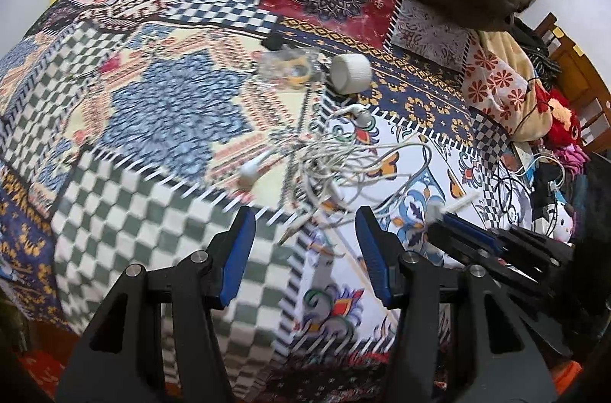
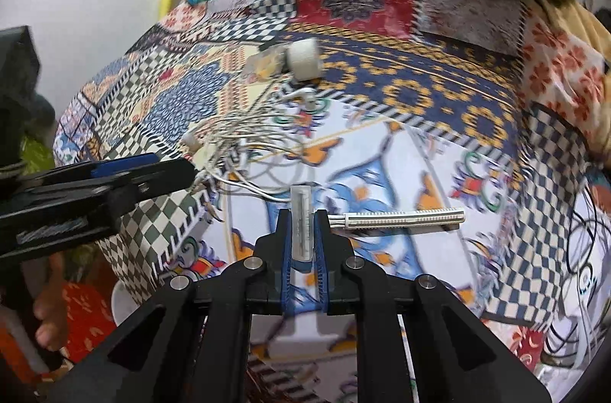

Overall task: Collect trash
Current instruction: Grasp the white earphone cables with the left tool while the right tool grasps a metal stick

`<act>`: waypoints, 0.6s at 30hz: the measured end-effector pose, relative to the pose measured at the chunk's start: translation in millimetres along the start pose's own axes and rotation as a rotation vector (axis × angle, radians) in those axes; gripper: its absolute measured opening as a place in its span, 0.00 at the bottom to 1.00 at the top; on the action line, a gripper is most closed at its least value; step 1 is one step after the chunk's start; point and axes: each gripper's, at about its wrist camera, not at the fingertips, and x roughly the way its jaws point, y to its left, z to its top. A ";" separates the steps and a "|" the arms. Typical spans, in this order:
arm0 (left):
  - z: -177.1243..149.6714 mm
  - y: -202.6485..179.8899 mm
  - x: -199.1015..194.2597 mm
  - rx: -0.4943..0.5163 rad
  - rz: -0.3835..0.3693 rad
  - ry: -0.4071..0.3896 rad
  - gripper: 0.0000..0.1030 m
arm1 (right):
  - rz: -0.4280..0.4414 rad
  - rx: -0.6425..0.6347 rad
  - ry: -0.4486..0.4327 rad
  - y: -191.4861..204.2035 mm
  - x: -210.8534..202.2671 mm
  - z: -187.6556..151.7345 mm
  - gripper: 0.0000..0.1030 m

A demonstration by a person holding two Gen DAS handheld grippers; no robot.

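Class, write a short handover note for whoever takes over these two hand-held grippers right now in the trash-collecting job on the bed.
Right gripper: shut on a small clear plastic tube, just above the patterned bedspread.
Left gripper: open, empty, pointed at the tangled white earphones.
Lying on the bedspread: white ridged stick right of the tube; white cap and crumpled clear wrapper farther back.
Done: tube gripped.
Left: bin the tube, then probably stick, cap and wrapper. No bin is visible.
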 end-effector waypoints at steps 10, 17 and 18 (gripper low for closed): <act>18.2 -32.9 32.2 0.091 0.126 -0.023 0.30 | -0.027 0.036 -0.014 -24.6 -11.9 -1.2 0.10; 14.7 -31.2 30.1 0.081 0.101 0.005 0.06 | -0.022 0.050 -0.028 -26.2 -20.8 3.3 0.10; 12.7 -27.8 23.5 0.063 0.066 0.000 0.05 | -0.021 0.049 -0.031 -25.4 -23.1 3.9 0.10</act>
